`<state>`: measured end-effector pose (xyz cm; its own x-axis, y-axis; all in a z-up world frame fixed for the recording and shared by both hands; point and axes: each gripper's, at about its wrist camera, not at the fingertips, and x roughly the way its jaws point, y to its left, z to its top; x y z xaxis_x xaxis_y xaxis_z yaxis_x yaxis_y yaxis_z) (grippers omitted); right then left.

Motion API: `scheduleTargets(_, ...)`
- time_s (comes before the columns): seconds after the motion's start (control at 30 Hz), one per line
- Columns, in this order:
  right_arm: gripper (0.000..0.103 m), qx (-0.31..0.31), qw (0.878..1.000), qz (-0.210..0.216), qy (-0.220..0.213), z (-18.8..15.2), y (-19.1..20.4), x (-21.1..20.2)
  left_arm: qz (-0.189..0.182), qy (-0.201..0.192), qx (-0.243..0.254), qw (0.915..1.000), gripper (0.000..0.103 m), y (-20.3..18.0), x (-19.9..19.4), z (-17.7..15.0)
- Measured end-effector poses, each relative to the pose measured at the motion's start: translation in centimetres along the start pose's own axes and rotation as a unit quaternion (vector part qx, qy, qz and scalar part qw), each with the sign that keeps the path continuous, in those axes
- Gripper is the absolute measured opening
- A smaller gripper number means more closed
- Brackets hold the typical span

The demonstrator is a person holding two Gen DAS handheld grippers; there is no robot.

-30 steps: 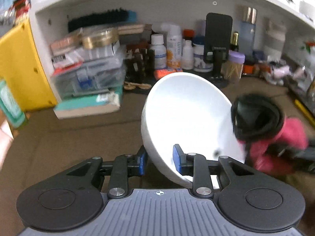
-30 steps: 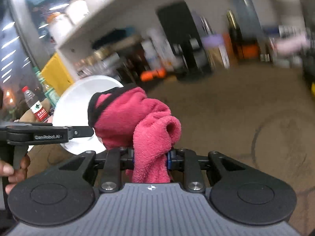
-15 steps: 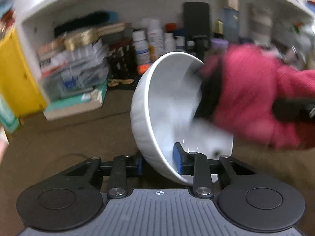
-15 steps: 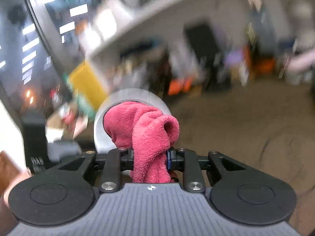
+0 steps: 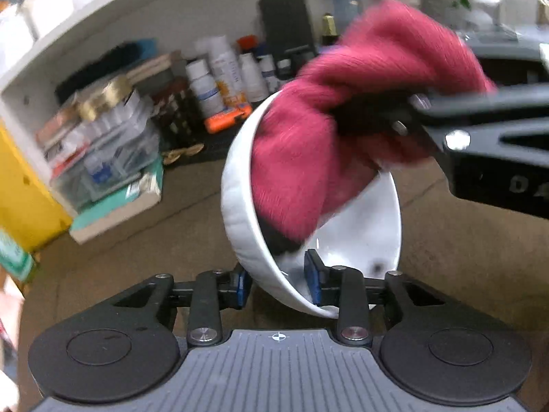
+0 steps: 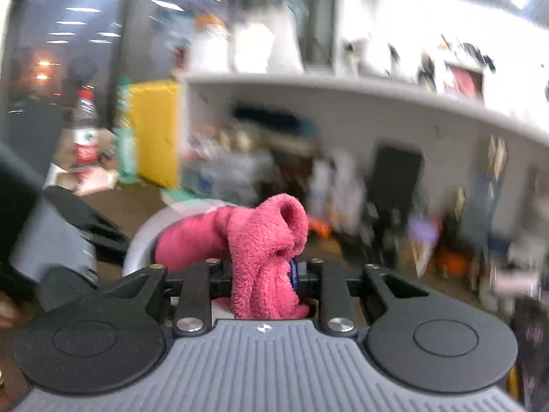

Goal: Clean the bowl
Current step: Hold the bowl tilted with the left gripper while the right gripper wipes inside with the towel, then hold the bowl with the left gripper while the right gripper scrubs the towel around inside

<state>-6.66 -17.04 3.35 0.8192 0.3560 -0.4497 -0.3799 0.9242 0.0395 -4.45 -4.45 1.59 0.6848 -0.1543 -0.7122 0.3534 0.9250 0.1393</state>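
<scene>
My left gripper (image 5: 277, 285) holds a white bowl (image 5: 360, 240) in the air, tipped on its side with the opening facing right. Its blue pads (image 5: 314, 283) sit on either side of the bowl's lower wall, and the jaws are opening slightly with that wall between them. My right gripper (image 6: 260, 274) is shut on a bunched red cloth (image 6: 264, 237). In the left wrist view the red cloth (image 5: 302, 158) is pressed inside the bowl and covers most of its upper inner wall. A small dark speck (image 5: 377, 268) shows near the bowl's lower rim. The right wrist view is blurred, and there the bowl (image 6: 144, 237) is mostly hidden by the cloth.
A white shelf (image 5: 137, 10) at the back holds bottles (image 5: 223, 75), stacked clear plastic boxes (image 5: 103, 144), a black phone stand (image 5: 286, 31) and an orange item (image 5: 224, 120). A yellow box (image 5: 20, 189) stands at the left. Below lies a brown tabletop (image 5: 463, 247). A water bottle (image 6: 85, 127) stands far left.
The right gripper has pushed the red cloth from beside the bowl into it and has risen and rolled. The bowl has rolled a little in the left gripper.
</scene>
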Motion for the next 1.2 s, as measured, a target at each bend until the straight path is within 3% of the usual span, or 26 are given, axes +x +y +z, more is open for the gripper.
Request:
scheduleTargets(0.17,0.025,0.095,0.994,0.035,0.036,-2.6,-3.0,1.7,-0.044,-0.008,-0.109,0.9930,0.051,-0.1,1.0,-0.3)
scheduleTargets(0.33,0.025,0.133,0.989,0.050,0.037,-3.2,-4.2,1.7,-0.027,-0.032,-0.131,0.9905,0.050,-1.0,1.2,-0.6)
scheduleTargets(0.5,0.025,0.149,0.987,0.053,0.041,-3.6,-4.1,1.0,-0.009,-0.043,-0.089,0.9950,0.031,-0.8,1.1,-0.4)
scheduleTargets(0.57,0.025,0.163,0.984,0.057,0.047,-3.7,-4.2,0.6,0.003,-0.043,-0.042,0.9982,0.025,-0.5,0.6,0.3)
scheduleTargets(0.63,0.025,0.163,0.984,0.052,0.050,-3.4,-4.0,0.2,0.020,-0.036,0.010,0.9991,0.025,-0.7,0.2,0.9)
scheduleTargets(0.77,0.025,0.070,0.998,0.001,-0.007,-0.9,-2.2,-1.0,0.018,-0.012,0.104,0.9943,0.027,-2.0,-0.6,1.3)
scheduleTargets(0.97,0.025,0.020,0.995,0.084,-0.057,0.5,-1.0,-2.2,-0.011,0.004,0.130,0.9914,0.030,-1.1,-0.9,1.4)
scheduleTargets(1.0,0.025,0.024,0.996,0.073,-0.046,0.1,-1.4,-1.9,-0.004,0.004,0.123,0.9924,0.029,-0.7,-0.9,1.5)
scheduleTargets(1.1,0.025,0.072,0.997,0.040,-0.001,-1.8,-3.6,0.0,0.008,-0.006,0.085,0.9963,0.039,-0.1,-0.7,1.6)
scheduleTargets(1.17,0.025,0.095,0.995,0.035,0.020,-2.8,-4.1,0.8,-0.013,-0.007,0.041,0.9990,0.055,-0.2,-0.6,1.7)
scheduleTargets(1.2,0.026,0.102,0.994,0.029,0.026,-3.2,-4.2,1.1,-0.003,-0.013,0.028,0.9995,0.064,-0.4,-0.5,1.7)
